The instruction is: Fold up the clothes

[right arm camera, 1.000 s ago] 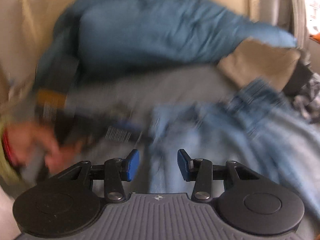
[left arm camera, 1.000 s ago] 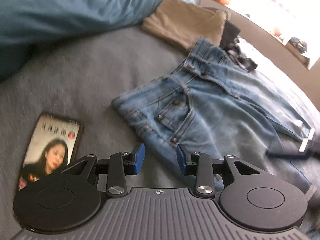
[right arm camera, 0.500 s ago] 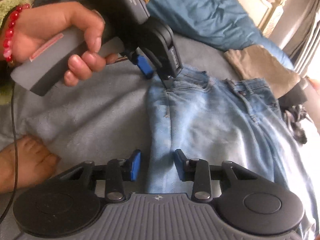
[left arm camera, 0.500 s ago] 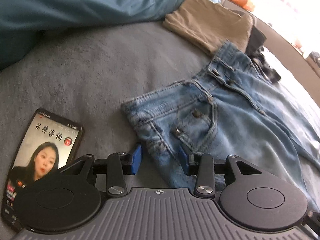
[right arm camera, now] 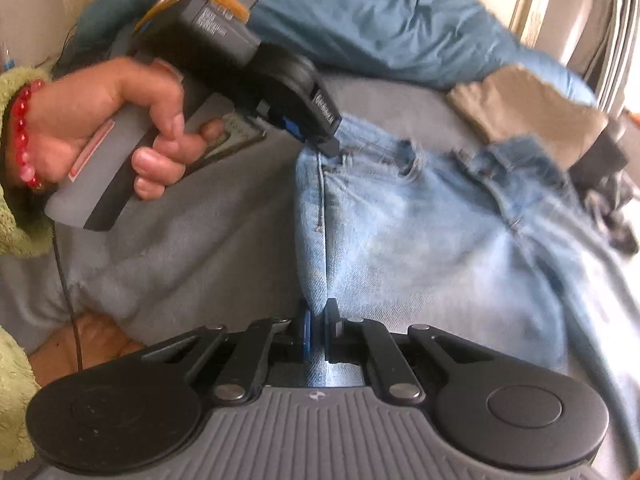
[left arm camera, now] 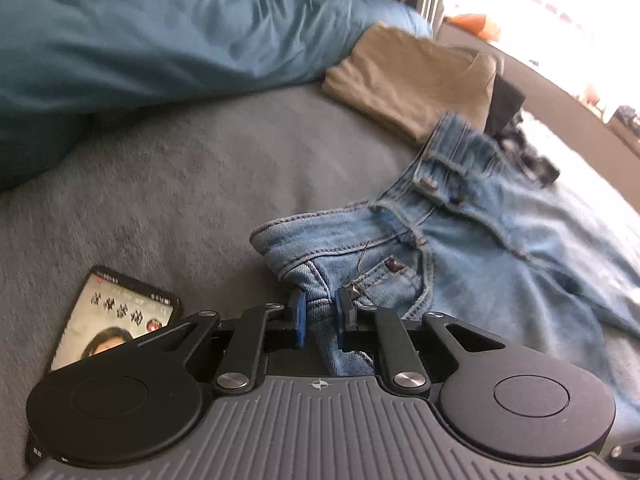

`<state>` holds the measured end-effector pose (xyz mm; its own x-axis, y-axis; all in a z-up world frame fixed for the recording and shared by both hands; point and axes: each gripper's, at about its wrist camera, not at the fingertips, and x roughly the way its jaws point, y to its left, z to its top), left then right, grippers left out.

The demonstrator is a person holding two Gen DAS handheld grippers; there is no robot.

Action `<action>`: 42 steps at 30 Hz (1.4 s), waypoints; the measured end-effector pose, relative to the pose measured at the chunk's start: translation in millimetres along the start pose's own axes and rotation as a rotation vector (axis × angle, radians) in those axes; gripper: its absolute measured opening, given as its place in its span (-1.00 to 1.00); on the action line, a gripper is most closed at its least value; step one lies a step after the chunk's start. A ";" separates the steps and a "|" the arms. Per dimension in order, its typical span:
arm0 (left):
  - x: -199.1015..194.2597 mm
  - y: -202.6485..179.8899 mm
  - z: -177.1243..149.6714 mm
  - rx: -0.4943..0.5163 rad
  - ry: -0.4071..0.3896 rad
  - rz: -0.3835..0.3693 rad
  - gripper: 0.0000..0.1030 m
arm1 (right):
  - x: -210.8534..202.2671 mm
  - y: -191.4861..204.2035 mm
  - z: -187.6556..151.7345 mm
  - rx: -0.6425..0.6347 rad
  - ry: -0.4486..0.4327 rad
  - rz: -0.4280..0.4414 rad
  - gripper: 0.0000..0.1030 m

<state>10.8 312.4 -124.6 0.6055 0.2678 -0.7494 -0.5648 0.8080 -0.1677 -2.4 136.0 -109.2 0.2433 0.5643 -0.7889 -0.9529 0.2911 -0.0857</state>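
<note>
Both tools are now clamping the jeans, where half a second ago both were standing open just short of the denim. In the left wrist view the left tool is pinching the bunched corner of the waistband at lower centre of the frame, its blue pads pressed into the fold. In the right wrist view the right tool is closing on the side seam at lower centre, with a ridge of cloth standing up between its pads.

The jeans are lying spread on the grey bed, filling the right half of both frames, waistband toward the top. A folded tan garment is sitting just beyond the waistband at upper right, against the blue duvet. A phone with a lit screen is lying at lower left, near the gripped corner but apart from it.

The person's hand, at the left of the right wrist view, is holding the left tool over the waistband corner.

With one long edge gripped at two points, the jeans look ready to be lifted and carried across, probably leg over leg. The phone is close enough to be swept by the cloth.
</note>
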 end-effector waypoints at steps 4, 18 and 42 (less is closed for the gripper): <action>3.2 -1.2 -0.9 0.025 0.010 0.016 -0.63 | 17.8 1.1 -3.1 0.030 0.042 -0.003 -0.69; -45.0 -14.8 -4.6 0.122 -0.170 0.123 -0.17 | -105.1 -99.5 -61.9 0.646 -0.253 -0.153 -0.17; -85.1 -141.0 -96.2 0.883 -0.083 -0.379 -0.17 | -411.4 -89.4 -274.3 0.705 -0.231 -0.935 -0.20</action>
<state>-14.9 125.2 -98.8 0.7176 -0.0829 -0.6915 0.2809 0.9430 0.1784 -67.0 -334.1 56.0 0.8855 0.0124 -0.4644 -0.0968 0.9826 -0.1584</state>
